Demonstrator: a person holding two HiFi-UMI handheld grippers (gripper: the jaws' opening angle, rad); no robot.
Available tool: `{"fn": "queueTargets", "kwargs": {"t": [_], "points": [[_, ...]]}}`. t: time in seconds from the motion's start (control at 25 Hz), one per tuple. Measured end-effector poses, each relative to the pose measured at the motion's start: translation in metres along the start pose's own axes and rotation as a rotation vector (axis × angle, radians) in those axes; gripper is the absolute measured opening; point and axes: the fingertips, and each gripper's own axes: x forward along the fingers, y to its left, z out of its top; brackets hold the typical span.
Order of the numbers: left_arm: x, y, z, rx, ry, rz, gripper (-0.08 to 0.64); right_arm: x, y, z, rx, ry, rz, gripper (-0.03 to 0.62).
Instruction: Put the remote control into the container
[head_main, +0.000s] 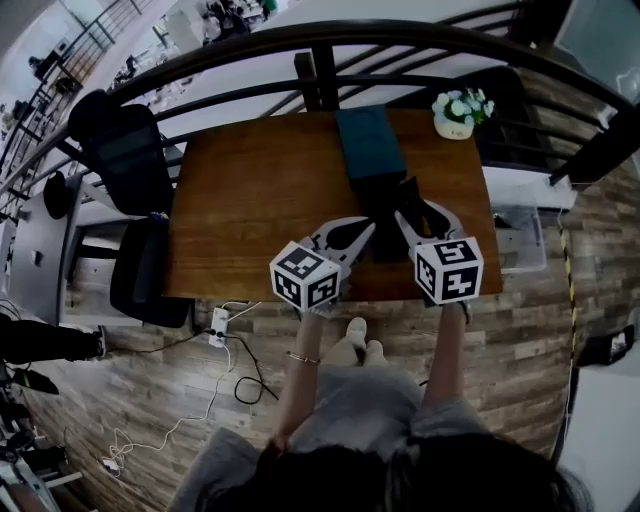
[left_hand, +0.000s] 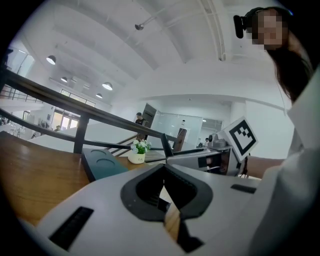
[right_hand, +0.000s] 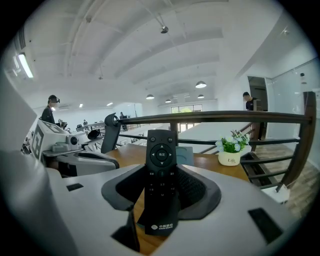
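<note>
You hold the right gripper (right_hand: 161, 197) over the near edge of the brown wooden table (head_main: 250, 200). Its two fingers are closed on the black remote control (right_hand: 161, 170) and pinch it by its lower half. The remote stands almost straight up between them. Its buttons face the right gripper's camera, and its top end with the round button ring pokes out past the fingertips. The remote is up in the air and is not in the container.

The container (head_main: 368, 140) is a dark teal box. It lies on the table at 12 o'clock from your grippers, near the far edge. In the right gripper view you can see a bit of it just behind the remote.

Your left gripper (left_hand: 162, 187) is close beside the right one, at about 9 o'clock from it. Its fingers are pressed together with only a thin crack between them. There is nothing in them. It points at about 1 o'clock, toward the container.

A small white pot of white flowers (head_main: 458, 112) stands at the far corner of the table, at about 1 o'clock. It is well apart from the remote. A black chair (head_main: 125, 160) stands off the table's left side, at about 10 o'clock. A dark railing (head_main: 400, 35) runs behind the table.
</note>
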Motion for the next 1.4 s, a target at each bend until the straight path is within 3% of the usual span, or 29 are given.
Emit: {"fn": "queueTargets", "kwargs": {"t": [0.56, 0.88, 1.4], "points": [[0.01, 0.049, -0.027, -0.063, 0.072, -0.009, 0.003, 0.053, -0.002, -0.027, 0.009, 0.109, -0.007, 0.198], [0.023, 0.063, -0.037, -0.119, 0.076, 0.032, 0.003, 0.073, -0.016, -0.045, 0.005, 0.2, 0.023, 0.198], [0.031, 0.081, -0.082, -0.239, 0.129, 0.104, 0.003, 0.107, -0.026, -0.083, 0.003, 0.373, 0.073, 0.198]]}}
